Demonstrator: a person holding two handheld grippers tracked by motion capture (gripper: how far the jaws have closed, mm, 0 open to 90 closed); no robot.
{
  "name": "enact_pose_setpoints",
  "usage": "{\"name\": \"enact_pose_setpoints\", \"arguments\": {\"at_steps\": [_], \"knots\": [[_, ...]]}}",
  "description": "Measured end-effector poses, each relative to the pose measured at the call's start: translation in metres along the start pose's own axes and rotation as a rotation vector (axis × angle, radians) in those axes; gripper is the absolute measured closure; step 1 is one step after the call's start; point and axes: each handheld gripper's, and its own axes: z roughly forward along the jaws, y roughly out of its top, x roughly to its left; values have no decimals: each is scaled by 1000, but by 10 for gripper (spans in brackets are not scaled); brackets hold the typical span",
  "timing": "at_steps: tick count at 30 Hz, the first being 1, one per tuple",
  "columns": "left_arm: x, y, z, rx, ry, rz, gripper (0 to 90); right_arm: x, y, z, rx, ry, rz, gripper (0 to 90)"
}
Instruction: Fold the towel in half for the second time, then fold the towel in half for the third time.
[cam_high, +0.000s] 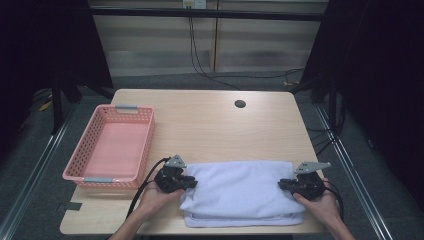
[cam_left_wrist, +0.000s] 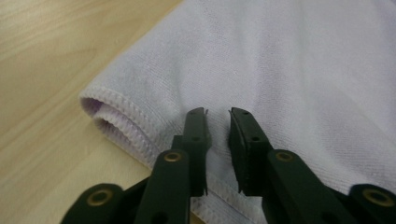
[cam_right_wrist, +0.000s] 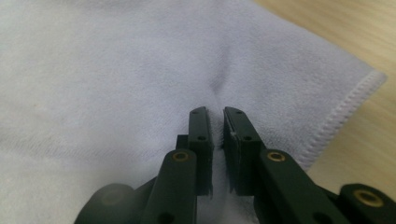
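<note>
1. So there's a folded white towel (cam_high: 240, 192) lying flat at the near edge of the light wooden desk (cam_high: 210, 125), a bit right of the middle, long side running left to right.
2. The left tool (cam_high: 191, 183) sits at the towel's left end, held in the person's left hand (cam_high: 155, 197), tips pointing in toward the cloth.
3. In the left gripper view, that left tool (cam_left_wrist: 218, 122) has its jaws narrow with a slim gap, lying on top of the towel (cam_left_wrist: 289, 70) just inside the stitched hem. I can't make out any cloth pinched up between the pads, so I'd say not gripping.
4. The doubled-over hem corner is off to the left of the jaws in that view, layers stacked, bare desk (cam_left_wrist: 42, 70) beyond it.
5. The right tool (cam_high: 284, 185) is at the towel's right end, in the right hand (cam_high: 325, 202), pointing inward too.
6. The right gripper view is clearer: the right tool (cam_right_wrist: 218, 122) is nearly closed, and a ridge of towel (cam_right_wrist: 116, 70) runs up into the gap, with a crease fanning out above the tips. That one is pinching the cloth.
7. A pink basket (cam_high: 112, 150) sits on the left part of the desk, just beside the left tool and apart from the towel.
</note>
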Motion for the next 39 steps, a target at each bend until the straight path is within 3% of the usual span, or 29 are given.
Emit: {"name": "enact_pose_setpoints", "arguments": {"at_steps": [2, 4, 6, 8, 10, 19, 25, 30, 37, 39], "knots": [[3, 5, 6, -4, -5, 4, 809, -8, 1, 1, -8, -12, 13, 824], [7, 12, 10, 5, -17, -18, 811, -13, 0, 1, -21, -9, 18, 814], [6, 16, 13, 5, -22, -13, 797, -14, -2, -1, -28, -5, 28, 729], [7, 17, 11, -3, -50, -16, 701, -13, -3, -6, -57, -8, 45, 563], [7, 19, 6, -38, -42, -30, 623, -8, -2, -12, -91, 12, 51, 552], [14, 39, 3, -78, -12, -32, 514, 44, 12, -14, -117, 121, -36, 502], [21, 52, 4, -69, 4, -33, 472, 91, 31, 9, -95, 222, -129, 464], [26, 52, 1, -105, 16, -59, 440, 134, 53, 37, -75, 345, -201, 458], [34, 44, -1, -106, 36, -82, 426, 167, 86, 71, -72, 461, -226, 448], [33, 44, -1, -102, 42, -68, 423, 175, 92, 80, -68, 462, -241, 444]]}}
